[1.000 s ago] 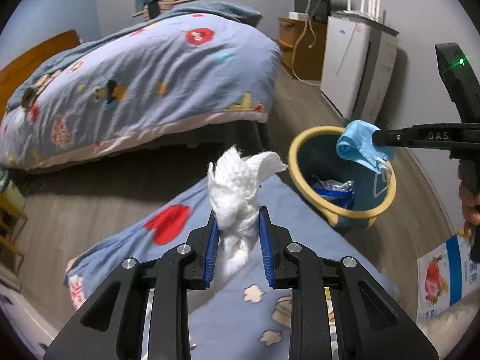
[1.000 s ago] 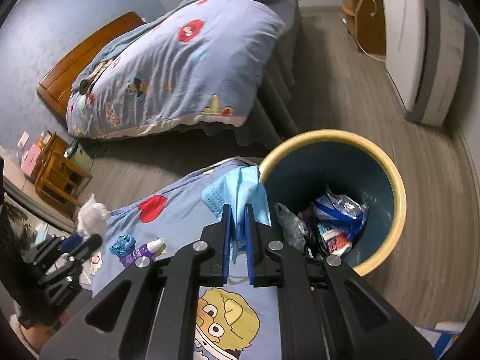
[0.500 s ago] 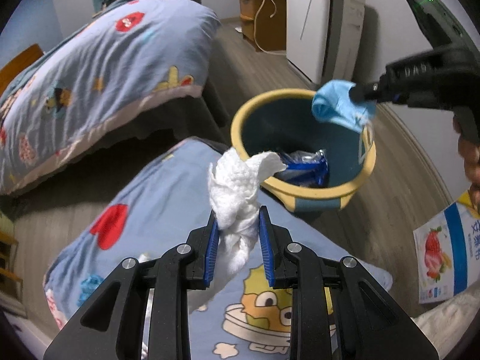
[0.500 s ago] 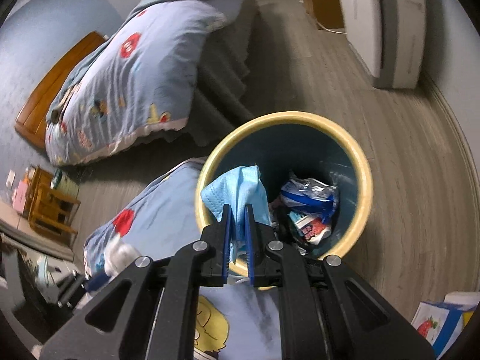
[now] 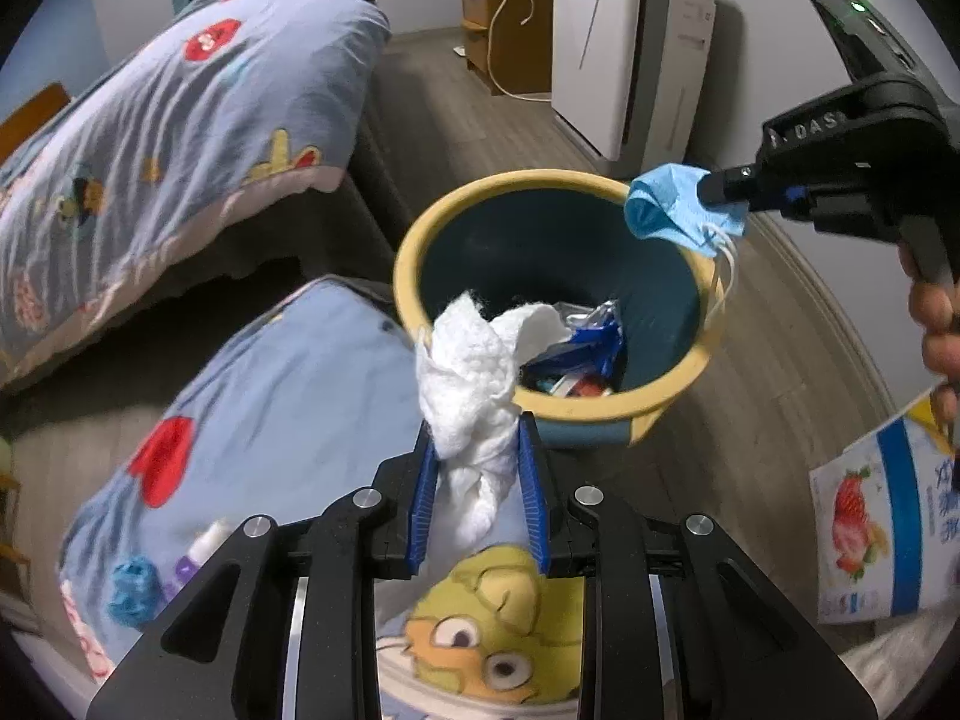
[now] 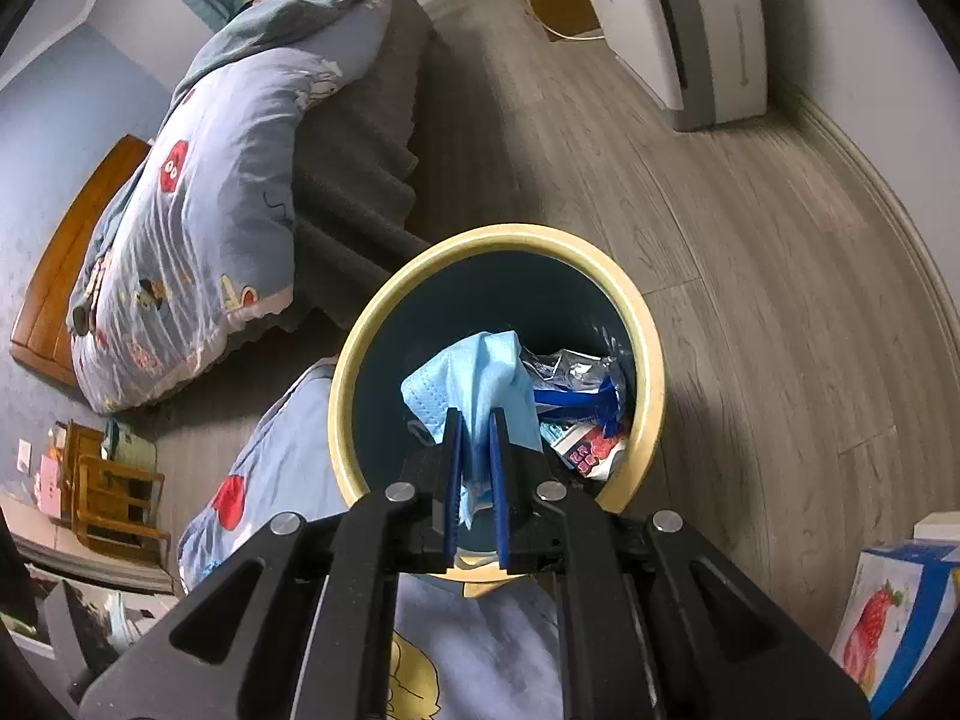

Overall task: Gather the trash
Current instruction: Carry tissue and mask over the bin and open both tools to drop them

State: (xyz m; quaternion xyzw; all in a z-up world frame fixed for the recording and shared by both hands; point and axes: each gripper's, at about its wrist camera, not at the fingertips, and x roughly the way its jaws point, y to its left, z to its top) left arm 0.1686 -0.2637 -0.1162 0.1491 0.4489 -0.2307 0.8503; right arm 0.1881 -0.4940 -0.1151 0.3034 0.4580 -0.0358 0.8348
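Note:
My left gripper is shut on a crumpled white tissue, held at the near rim of the round bin, which has a yellow rim and a dark blue inside. My right gripper is shut on a blue face mask and holds it over the bin's opening; it also shows in the left wrist view, with the mask at the bin's far right rim. Wrappers lie inside the bin.
A blue cartoon-print cloth lies under my grippers, with a small blue scrap and a small bottle on it. A bed stands at left, a white appliance by the wall. A strawberry-print carton is at right.
Both grippers have moved toward the bin. The mask now hangs over the bin's opening and the tissue has reached its near rim.

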